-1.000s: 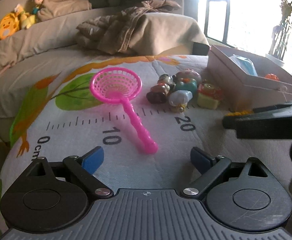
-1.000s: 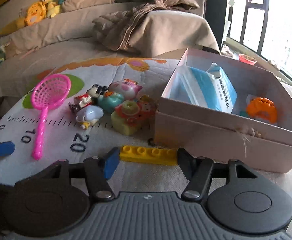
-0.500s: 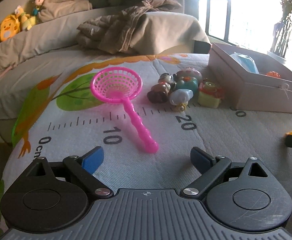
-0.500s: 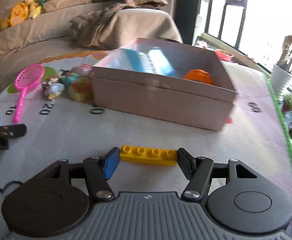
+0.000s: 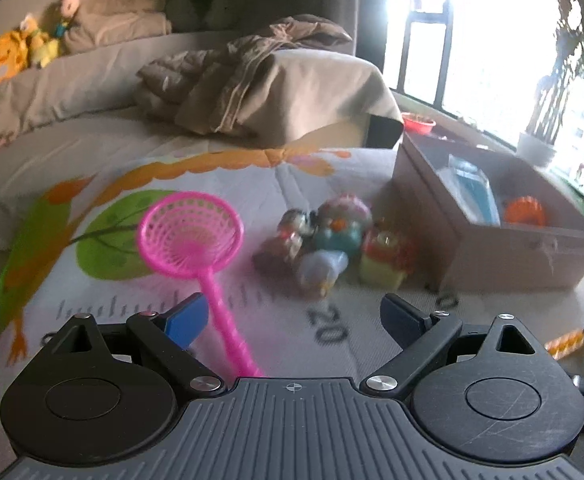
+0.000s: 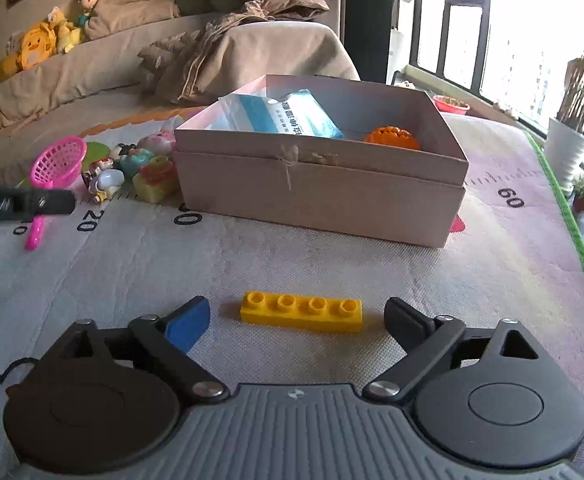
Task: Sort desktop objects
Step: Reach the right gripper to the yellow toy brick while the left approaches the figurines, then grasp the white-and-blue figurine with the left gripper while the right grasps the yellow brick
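Right tongs [image 6: 296, 316] opening over the mat, pads clear on both sides of a yellow four-stud brick [image 6: 301, 312] that lies flat on the printed play mat [image 6: 332, 256], studs up. The brick sits between the pads but touches neither; it is in front of the cardboard box [image 6: 320, 196], not in it. Its long axis runs left-right across the right wrist view, roughly parallel to the box's near wall, ends facing the two pads.

Left tongs [image 5: 292, 316] spread wide and empty, hanging above the pink toy sieve [image 5: 196, 248]; the sieve handle runs back under the left blue pad [image 5: 186, 320], its hoop pointing away toward the sofa. This view is blurred, so contact btw. pad and handle can't be settled, prob. none.

Step in hand, by the look of it: release of the brick on the mat, short of the box. Next move likely calls for the right tongs to back off w/o nudging the brick, while the left lines up across the thin handle and closes squarely. Small figurines [image 5: 324, 244] crowd just beside the box, near the hoop, so approach from the handle side.
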A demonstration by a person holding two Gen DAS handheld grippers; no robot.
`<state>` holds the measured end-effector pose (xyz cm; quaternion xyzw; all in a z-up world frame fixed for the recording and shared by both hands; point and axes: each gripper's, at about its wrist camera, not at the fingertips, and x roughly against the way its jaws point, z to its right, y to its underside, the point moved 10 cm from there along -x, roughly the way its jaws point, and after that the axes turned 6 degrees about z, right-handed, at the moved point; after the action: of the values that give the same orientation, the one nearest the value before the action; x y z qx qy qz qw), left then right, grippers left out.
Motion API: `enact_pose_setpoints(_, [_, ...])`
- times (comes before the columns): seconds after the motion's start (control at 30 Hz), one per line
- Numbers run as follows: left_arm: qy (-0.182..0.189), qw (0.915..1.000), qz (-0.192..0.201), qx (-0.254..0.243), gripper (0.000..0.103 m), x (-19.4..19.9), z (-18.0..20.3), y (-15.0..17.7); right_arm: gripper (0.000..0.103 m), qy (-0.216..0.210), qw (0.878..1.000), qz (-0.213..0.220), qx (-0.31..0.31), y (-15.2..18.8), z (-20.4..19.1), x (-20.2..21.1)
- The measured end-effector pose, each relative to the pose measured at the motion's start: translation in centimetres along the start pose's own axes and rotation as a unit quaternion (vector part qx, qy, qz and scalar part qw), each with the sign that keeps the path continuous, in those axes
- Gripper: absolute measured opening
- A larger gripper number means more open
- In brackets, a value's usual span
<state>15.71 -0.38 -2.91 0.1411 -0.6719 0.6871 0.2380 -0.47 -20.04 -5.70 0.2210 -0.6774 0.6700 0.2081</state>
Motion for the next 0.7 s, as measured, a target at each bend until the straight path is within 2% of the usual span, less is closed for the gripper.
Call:
enact_pose_setpoints(0.1, [0.003,0.9999,-0.001,0.01,0.092,-1.4,0.5,-1.5,0.098,-0.009,1.0,0.002,-0.008,0.0,0.0,0.0])
enact_pose_setpoints(0.27, [-0.003,1.0,-0.004,-0.006,0.093,-4.8,2.3,-3.5,0.1,-0.017,1.0,0.003,-0.016,-0.1,0.1,0.0])
enact_pose_setpoints(0.37, [-0.027,0.9996,-0.004,0.009,0.093,-7.1,2.1,-4.5,0.1,-0.018,1.0,0.004,-0.019,-0.1,0.1,0.1])
enact_pose_setpoints(0.43, [-0.034,0.9991,-0.012,0.02,0.093,-8.5,1.6,-4.8,0.1,-0.019,1.0,0.005,-0.021,-0.1,0.1,0.1])
enact_pose_setpoints(0.63, [-0.026,0.9984,-0.043,0.025,0.094,-11.3,2.0,-4.4,0.102,-0.02,1.0,0.004,-0.021,-0.1,0.1,0.1])
enact_pose_setpoints(0.67, [-0.025,0.9983,-0.046,0.024,0.091,-11.4,2.2,-4.3,0.102,-0.02,1.0,0.003,-0.02,-0.1,0.0,0.1])
enact_pose_setpoints(0.7, [-0.02,0.9983,-0.05,0.023,0.083,-11.4,2.3,-4.0,0.102,-0.019,1.0,0.003,-0.02,0.0,0.0,0.1])
